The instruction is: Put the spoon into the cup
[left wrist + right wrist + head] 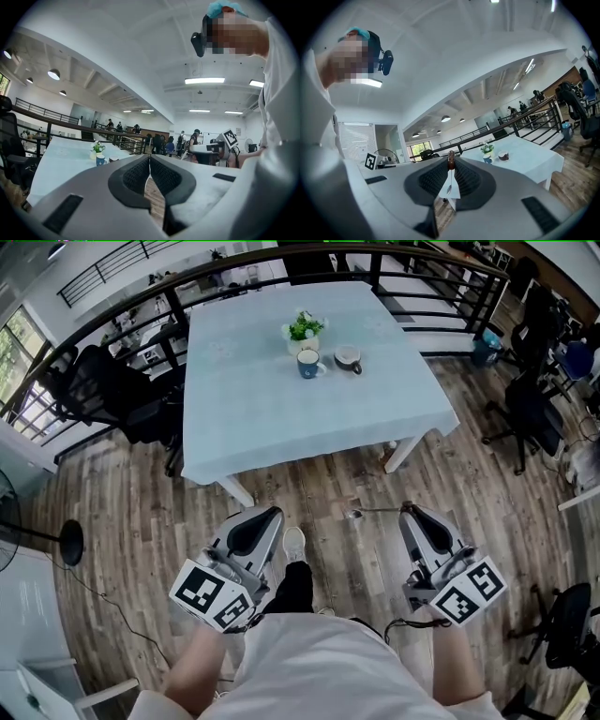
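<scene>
A thin spoon (373,512) is clamped in my right gripper (409,510); it sticks out sideways to the left over the wooden floor. In the right gripper view its brown handle end (451,160) pokes out above the shut jaws. My left gripper (272,513) is shut with nothing in it, its pads (136,174) pressed together. Far ahead, on the pale blue table (281,418), stand a blue cup (308,363), a brown-and-white cup (349,359) and a small potted plant (304,331). Both grippers are well short of the table.
A dark railing (234,282) runs behind the table. Black office chairs stand at the left (103,390) and right (530,413). A fan stand (66,542) is on the floor at the left. My feet (294,545) are between the grippers.
</scene>
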`<state>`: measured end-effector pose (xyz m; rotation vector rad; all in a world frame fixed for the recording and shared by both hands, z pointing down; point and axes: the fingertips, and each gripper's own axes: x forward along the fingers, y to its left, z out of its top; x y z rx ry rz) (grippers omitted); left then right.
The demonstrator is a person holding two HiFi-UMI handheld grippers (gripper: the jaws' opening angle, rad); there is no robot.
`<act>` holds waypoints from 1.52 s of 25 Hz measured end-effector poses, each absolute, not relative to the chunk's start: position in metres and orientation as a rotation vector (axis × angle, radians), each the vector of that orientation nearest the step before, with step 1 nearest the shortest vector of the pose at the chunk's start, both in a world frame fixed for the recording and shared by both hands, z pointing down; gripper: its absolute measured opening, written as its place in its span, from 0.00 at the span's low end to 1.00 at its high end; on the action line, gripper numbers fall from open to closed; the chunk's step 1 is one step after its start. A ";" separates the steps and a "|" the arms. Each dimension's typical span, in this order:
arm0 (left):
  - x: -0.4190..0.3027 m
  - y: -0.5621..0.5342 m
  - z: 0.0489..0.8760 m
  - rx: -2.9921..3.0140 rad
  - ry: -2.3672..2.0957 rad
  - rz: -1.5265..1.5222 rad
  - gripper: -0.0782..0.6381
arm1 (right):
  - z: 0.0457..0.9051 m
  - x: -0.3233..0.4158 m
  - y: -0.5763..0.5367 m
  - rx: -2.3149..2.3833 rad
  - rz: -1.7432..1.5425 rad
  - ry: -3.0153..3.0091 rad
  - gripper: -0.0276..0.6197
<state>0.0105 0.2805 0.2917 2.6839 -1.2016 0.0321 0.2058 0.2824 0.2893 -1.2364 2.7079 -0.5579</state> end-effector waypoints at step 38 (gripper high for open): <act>-0.120 -0.090 0.337 2.604 -1.081 0.096 0.14 | 0.321 0.078 -0.090 -1.377 -0.717 2.693 0.13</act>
